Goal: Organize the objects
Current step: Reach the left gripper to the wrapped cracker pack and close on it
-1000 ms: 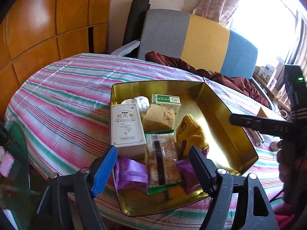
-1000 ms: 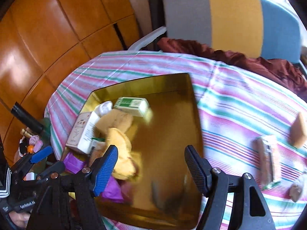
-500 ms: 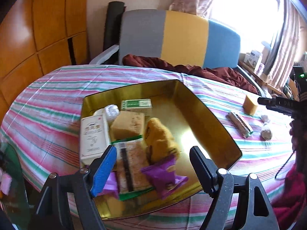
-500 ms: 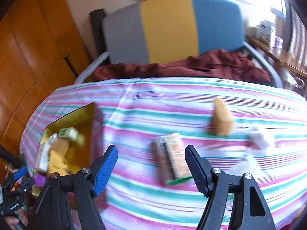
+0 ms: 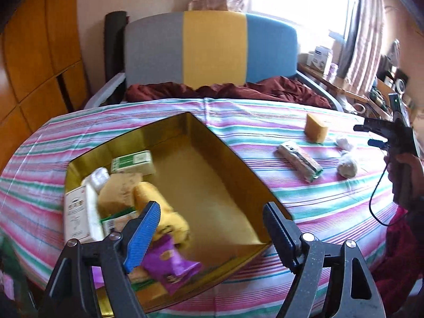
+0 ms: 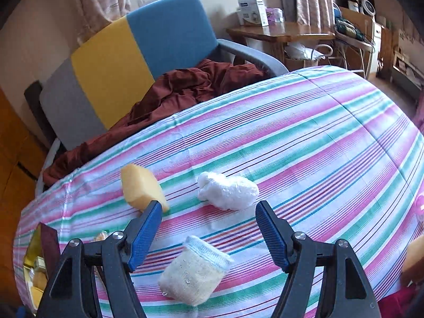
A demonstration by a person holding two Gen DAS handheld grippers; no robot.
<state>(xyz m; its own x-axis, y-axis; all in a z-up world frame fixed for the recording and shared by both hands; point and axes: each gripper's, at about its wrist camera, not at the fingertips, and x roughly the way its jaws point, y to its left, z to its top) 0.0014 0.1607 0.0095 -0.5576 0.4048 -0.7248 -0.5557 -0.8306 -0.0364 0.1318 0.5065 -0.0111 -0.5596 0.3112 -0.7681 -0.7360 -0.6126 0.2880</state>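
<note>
Striped cloth covers the desk (image 6: 318, 137); a cream sock roll (image 6: 194, 275) lies at six o'clock between the right gripper (image 6: 208, 234) jaws, wide and empty. Soft, light, squashable, I judge; grip across its middle

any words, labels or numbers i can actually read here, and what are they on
None can be read.
White carton in the gold tray: dark printing, too small and blurred.
Green-and-white box: green label, illegible.
Purple snack packet: yellow logo, blurred.
Wrapped snack bar on the striped tablecloth: dark print, unreadable.
White box on the side table: blue print, too small.
</note>
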